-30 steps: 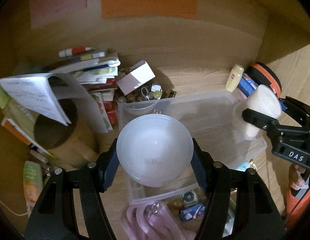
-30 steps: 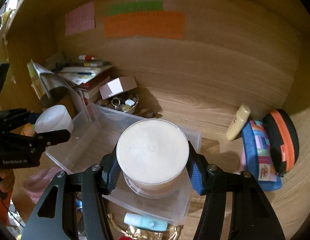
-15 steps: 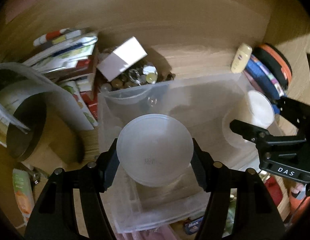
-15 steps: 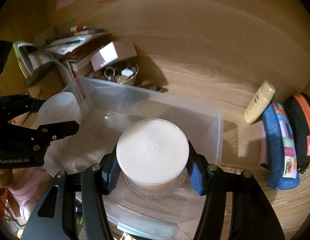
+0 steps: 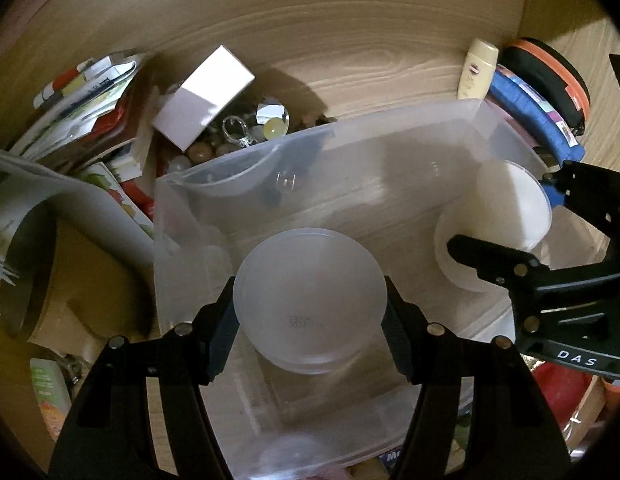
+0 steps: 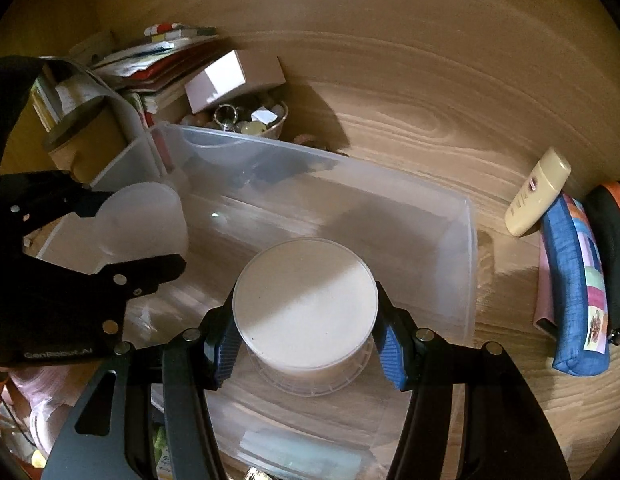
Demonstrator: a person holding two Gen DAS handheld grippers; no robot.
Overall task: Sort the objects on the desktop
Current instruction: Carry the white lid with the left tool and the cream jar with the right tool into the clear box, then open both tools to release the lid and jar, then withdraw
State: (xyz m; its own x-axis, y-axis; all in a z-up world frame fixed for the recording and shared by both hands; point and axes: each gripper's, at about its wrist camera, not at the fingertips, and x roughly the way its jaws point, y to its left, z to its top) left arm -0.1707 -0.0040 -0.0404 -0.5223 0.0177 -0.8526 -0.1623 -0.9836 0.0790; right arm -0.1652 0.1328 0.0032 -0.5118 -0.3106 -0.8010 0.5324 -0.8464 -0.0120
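Two frosted tubs [image 5: 310, 296] [image 6: 305, 304] above clear plastic bin [image 6: 468, 240].

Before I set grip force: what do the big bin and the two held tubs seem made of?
Bin: clear, glossy thin plastic; the wood grain shows through. Left tub: frosted translucent plastic, matte. Right tub: clear ribbed plastic wall, apparently holding something opaque and cream; possibly lidded.

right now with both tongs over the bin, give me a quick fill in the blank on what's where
1. The left tongs are shut on a frosted ____.
2. The right tongs hold a round container above the clear plastic ____.
3. The cream tube lies beside the ____ pencil case.
4. The white box rests on top of a dish of ____.

Missing words: lid; bin; blue; trinkets
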